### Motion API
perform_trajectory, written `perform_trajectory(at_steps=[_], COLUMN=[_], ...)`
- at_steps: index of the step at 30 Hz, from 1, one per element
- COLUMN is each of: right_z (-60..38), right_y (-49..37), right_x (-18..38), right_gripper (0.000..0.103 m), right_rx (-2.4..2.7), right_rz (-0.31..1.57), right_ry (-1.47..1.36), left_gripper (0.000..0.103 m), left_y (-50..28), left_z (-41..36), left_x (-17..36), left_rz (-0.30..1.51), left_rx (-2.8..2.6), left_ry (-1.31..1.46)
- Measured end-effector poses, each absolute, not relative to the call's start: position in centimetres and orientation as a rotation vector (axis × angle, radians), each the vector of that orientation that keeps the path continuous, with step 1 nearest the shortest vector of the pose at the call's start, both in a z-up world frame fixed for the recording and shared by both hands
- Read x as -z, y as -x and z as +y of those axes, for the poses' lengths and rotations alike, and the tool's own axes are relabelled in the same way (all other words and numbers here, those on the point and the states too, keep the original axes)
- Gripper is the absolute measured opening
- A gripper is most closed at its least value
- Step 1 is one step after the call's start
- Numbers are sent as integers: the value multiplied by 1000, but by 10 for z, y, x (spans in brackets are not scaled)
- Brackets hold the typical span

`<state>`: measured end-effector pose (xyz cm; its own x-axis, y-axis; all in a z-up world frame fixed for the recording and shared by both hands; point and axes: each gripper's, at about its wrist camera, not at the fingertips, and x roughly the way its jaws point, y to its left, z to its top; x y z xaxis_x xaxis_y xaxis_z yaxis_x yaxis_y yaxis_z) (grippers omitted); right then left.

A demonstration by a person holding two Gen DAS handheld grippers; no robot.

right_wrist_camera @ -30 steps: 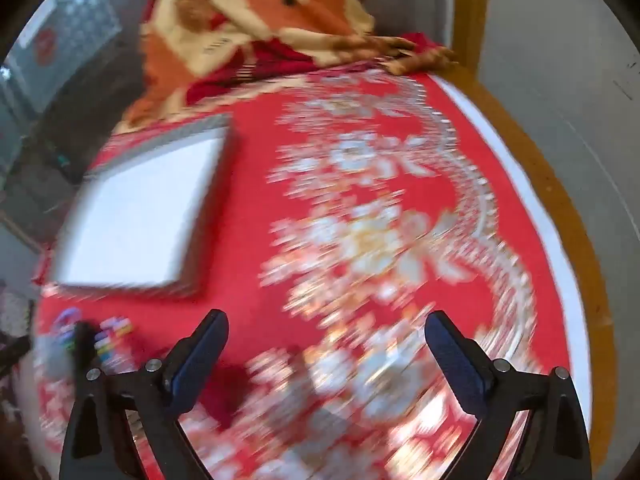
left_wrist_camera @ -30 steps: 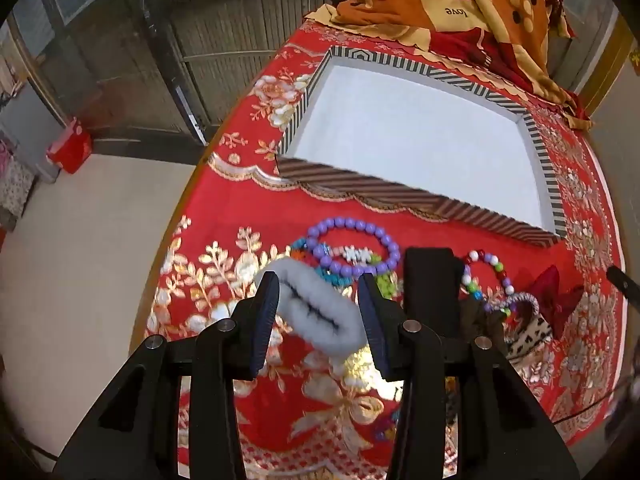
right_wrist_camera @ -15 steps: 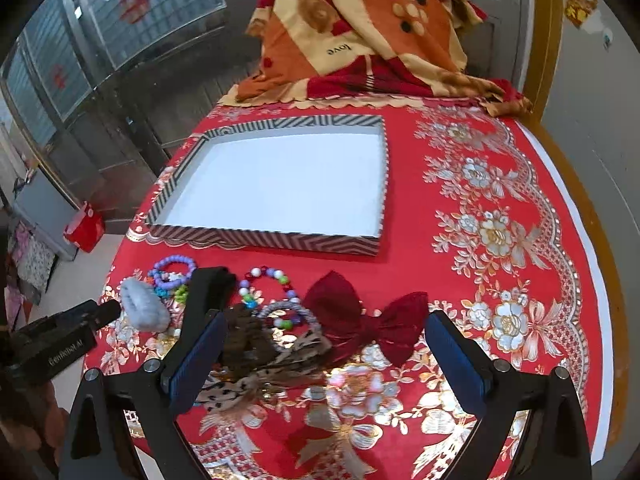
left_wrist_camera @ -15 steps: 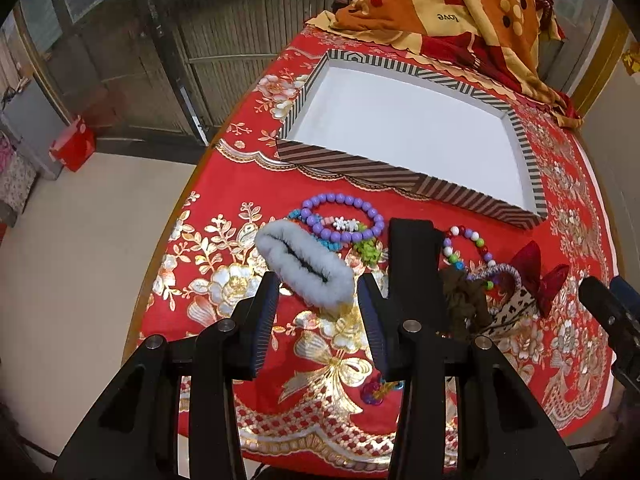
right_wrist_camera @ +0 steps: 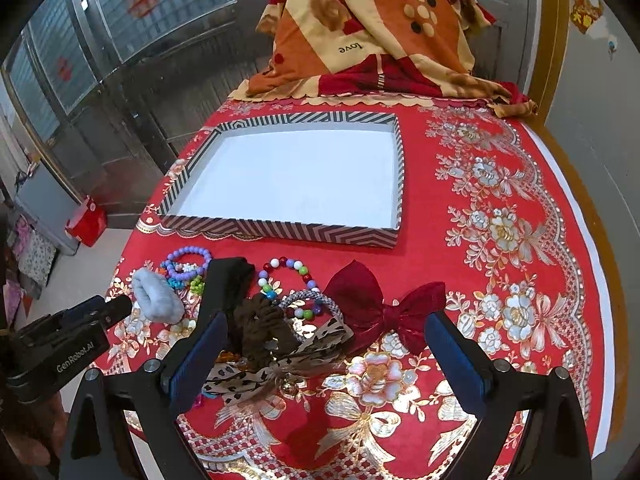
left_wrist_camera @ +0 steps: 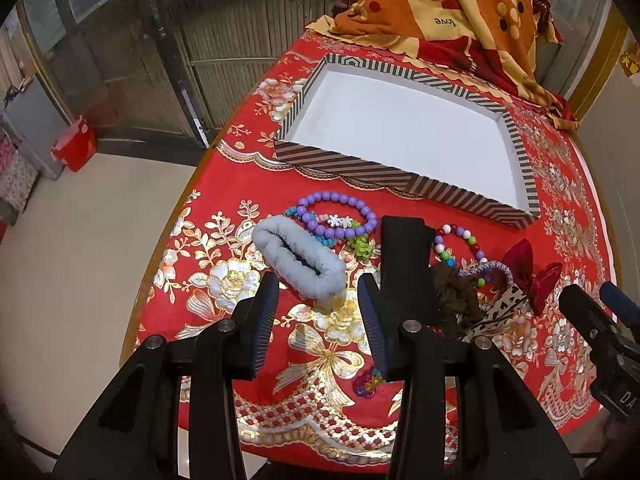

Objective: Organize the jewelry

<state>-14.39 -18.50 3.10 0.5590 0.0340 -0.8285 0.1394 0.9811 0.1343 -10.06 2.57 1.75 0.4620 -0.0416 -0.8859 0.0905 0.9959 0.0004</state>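
Since a second ago, both my grippers have drawn back, bringing the whole jewelry pile into sight. Nothing sits in the striped tray [left_wrist_camera: 348, 162] yet. My left gripper [left_wrist_camera: 318, 316] hangs with jaws apart and empty, the grey scrunchie [left_wrist_camera: 300, 258] just beyond its fingertips, on the counter near the tray's front wall. I should descend straight, straddle its narrow width, and avoid snagging the purple bead bracelet [left_wrist_camera: 338, 216] touching it. My right gripper [right_wrist_camera: 320, 356] gapes wide over the red bow [right_wrist_camera: 376, 308].

Even daylight, sharp, fisheye-warped edges.
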Motion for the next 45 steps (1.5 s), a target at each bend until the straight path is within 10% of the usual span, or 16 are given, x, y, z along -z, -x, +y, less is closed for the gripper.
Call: perform_trajectory(at_steps=[45], right_z=[-192], right_y=[140], right_x=[-17], right_gripper=[98], right_rx=[49], right_rz=[1027], right_ry=[-189], left_gripper=[40], left_y=[97], left_z=[11], left_x=[-7], left_rz=[1110], left_rx=[68], left_ry=[-80])
